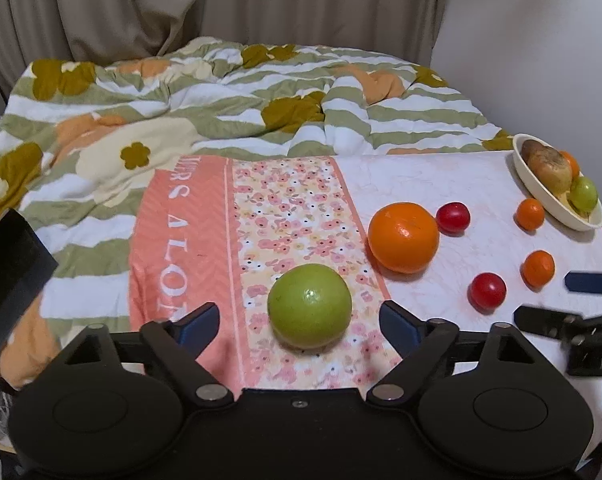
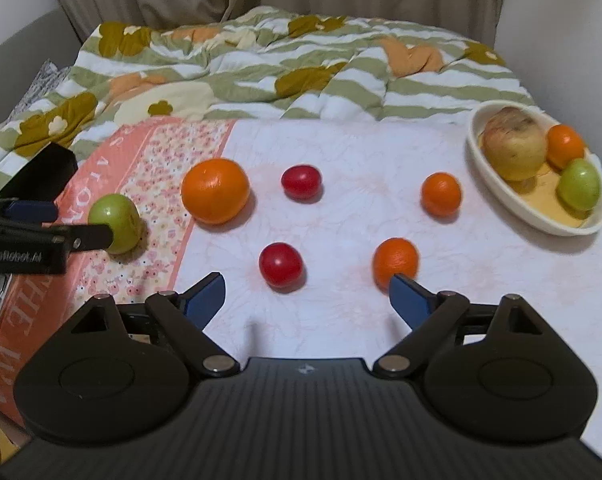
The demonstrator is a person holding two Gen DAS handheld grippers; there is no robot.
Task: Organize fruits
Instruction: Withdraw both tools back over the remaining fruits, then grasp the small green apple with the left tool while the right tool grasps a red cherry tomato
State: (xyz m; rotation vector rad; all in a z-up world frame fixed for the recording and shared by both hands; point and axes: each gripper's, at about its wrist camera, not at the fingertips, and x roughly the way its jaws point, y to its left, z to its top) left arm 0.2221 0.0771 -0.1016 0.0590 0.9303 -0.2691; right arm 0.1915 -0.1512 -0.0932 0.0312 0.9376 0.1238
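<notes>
6 loose fruits [image 2: 215, 191], 3 in bowl [image 2: 497, 184]

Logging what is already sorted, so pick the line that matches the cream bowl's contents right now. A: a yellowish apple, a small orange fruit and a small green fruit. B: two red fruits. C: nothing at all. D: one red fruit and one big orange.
A: the cream bowl holds a yellowish apple, a small orange fruit and a small green fruit; no red fruit is visible in it.
</notes>
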